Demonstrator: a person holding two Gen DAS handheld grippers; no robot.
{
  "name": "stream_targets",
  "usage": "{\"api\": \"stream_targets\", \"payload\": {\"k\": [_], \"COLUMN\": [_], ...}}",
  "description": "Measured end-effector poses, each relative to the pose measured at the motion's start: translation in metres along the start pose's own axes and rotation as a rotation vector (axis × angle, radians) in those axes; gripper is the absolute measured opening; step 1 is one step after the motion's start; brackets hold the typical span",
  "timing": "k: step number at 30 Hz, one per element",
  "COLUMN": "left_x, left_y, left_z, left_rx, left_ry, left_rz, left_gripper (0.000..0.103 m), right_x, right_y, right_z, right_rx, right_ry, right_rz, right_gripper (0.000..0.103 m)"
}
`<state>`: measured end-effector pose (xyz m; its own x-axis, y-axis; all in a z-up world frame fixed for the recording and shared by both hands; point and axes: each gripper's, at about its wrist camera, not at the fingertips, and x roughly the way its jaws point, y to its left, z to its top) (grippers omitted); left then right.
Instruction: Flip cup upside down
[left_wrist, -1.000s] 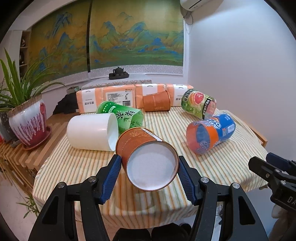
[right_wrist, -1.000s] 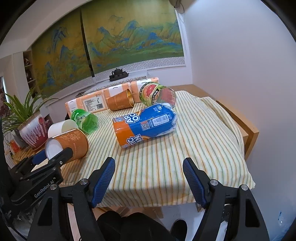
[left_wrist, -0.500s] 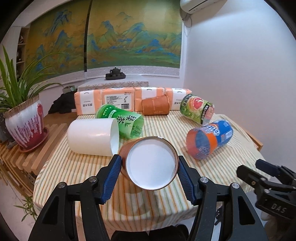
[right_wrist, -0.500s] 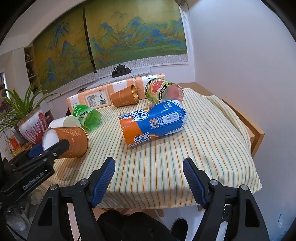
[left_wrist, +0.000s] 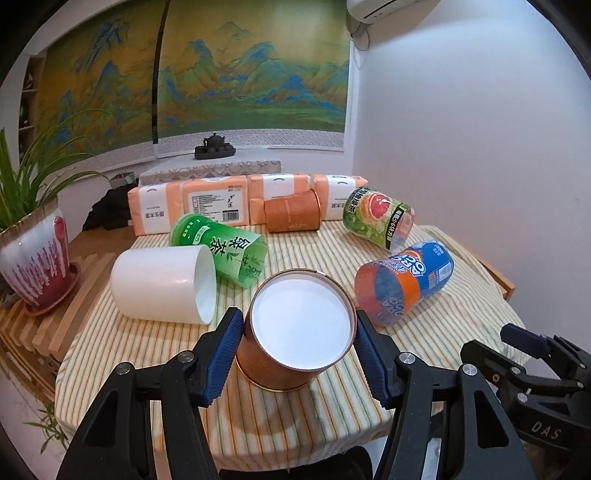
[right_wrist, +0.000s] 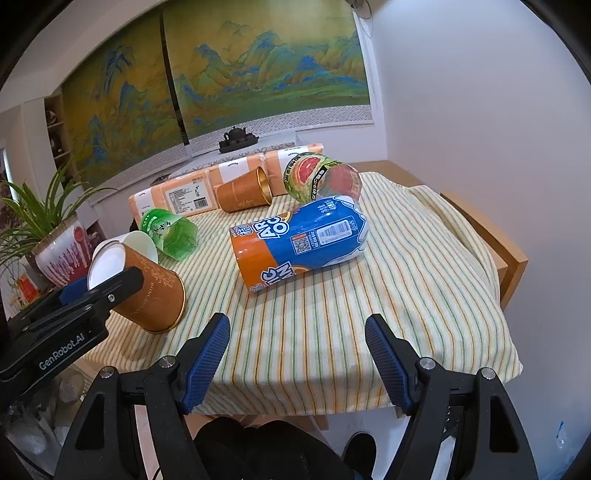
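My left gripper (left_wrist: 299, 345) is shut on an orange-brown paper cup (left_wrist: 300, 325). The cup's white bottom faces the camera and its gold-rimmed mouth points down, tilted, at or just above the striped tablecloth (left_wrist: 258, 413). In the right wrist view the same cup (right_wrist: 155, 291) leans near the table's front left, with the left gripper's fingers (right_wrist: 118, 284) on it. My right gripper (right_wrist: 297, 354) is open and empty above the table's front edge. It also shows in the left wrist view (left_wrist: 524, 354) at the lower right.
Lying on the cloth are a white cup (left_wrist: 162, 284), a green cup (left_wrist: 221, 247), a blue-orange cup (left_wrist: 406, 280), a grapefruit-print cup (left_wrist: 376, 218) and a second brown cup (left_wrist: 291, 216). Orange tissue packs (left_wrist: 207, 206) line the back. A potted plant (left_wrist: 33, 258) stands left.
My left gripper has turned the brown cup from lying tilted to mouth-down and lowered it toward the cloth. My right gripper has stayed open and moved slightly.
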<state>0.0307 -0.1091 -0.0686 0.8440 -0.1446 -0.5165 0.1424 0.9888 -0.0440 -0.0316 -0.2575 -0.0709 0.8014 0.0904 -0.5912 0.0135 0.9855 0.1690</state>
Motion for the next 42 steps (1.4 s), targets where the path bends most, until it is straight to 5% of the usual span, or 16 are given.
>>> {"api": "stream_targets", "payload": {"k": [22, 27, 42], "left_x": [0.020, 0.017, -0.012], "left_y": [0.010, 0.011, 0.043], "left_z": [0.005, 0.006, 0.002], "left_rx": [-0.022, -0.020, -0.045], "left_ry": [0.039, 0.029, 0.016], "left_rz": [-0.034, -0.048, 0.018], "left_gripper": [0.064, 0.085, 0.093], "right_x": [0.005, 0.005, 0.003], "right_y": [0.001, 0.001, 0.024], "right_z": [0.001, 0.001, 0.008], "right_rx": [-0.002, -0.001, -0.011], "right_ry": [0.016, 0.016, -0.012], "right_rz": [-0.002, 0.001, 0.016], "right_gripper": [0.072, 0.072, 0.076]}}
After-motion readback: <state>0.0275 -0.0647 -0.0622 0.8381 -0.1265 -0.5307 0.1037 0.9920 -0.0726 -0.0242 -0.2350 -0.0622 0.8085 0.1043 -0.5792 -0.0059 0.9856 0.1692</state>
